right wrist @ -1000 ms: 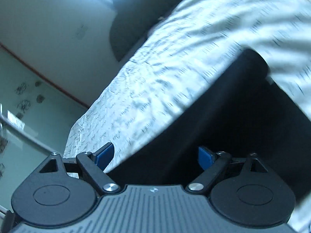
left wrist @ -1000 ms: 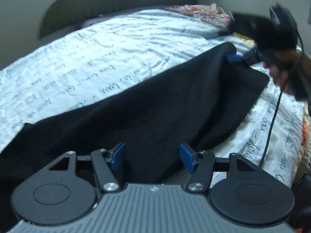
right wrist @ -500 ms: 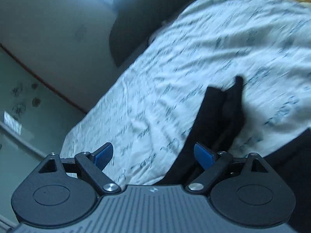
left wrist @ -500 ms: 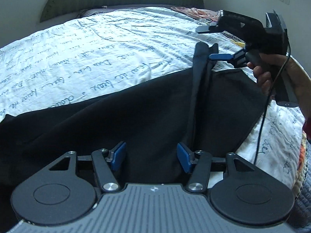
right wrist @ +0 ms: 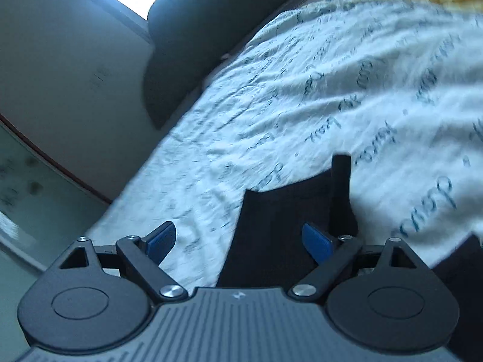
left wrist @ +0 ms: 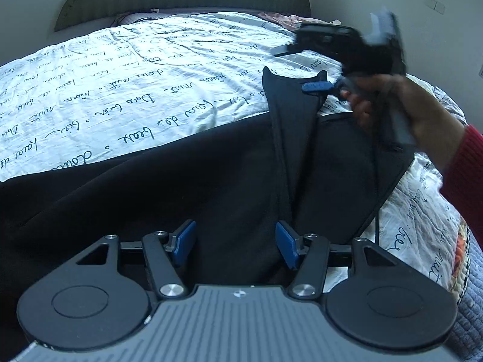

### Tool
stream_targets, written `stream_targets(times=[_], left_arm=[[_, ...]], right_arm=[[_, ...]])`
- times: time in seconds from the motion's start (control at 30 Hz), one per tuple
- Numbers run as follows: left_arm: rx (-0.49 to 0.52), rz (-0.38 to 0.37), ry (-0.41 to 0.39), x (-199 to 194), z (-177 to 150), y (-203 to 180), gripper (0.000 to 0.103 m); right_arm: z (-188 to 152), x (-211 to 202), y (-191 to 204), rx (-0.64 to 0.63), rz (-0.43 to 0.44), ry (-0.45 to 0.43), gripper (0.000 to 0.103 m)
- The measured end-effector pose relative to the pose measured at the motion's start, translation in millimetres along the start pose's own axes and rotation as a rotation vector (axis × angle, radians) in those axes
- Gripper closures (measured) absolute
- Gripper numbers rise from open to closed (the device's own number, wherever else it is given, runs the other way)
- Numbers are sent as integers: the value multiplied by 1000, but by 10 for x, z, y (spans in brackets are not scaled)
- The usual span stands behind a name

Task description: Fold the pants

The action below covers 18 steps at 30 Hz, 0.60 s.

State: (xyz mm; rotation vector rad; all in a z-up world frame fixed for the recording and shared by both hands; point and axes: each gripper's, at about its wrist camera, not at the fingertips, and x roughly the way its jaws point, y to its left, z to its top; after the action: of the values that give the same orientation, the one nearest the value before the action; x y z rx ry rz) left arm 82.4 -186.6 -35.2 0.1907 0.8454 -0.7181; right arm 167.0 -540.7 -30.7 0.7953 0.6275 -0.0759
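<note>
Left wrist view: my left tool (left wrist: 234, 242) hangs half open over the black pants (left wrist: 181, 199) spread on the bed (left wrist: 135, 90), its pads clear of the cloth. Ahead and to its right, my right tool (left wrist: 305, 69) stands wide open, gripping nothing, with a raised flap of the pants beside its lower pad (left wrist: 317, 86). Right wrist view shows that flap between the spread pads (right wrist: 317, 244).

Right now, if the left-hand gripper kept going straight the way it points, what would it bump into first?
Most likely the black fabric pants spread on the white script-printed bedsheet: the left gripper, jaws apart, points down at them. How far off is unclear.
</note>
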Motion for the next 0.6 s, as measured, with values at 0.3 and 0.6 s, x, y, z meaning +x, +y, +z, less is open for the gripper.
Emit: stream_targets(times=[0.3,0.6], left_arm=[[-19,-14,-10,-7,21,18,42],[43,-107,-54,-123,20,-111,35]], right_arm=[[-201,729,613,-424,-405,9,61],[-130,-110,71,-224,-267,-149,95]])
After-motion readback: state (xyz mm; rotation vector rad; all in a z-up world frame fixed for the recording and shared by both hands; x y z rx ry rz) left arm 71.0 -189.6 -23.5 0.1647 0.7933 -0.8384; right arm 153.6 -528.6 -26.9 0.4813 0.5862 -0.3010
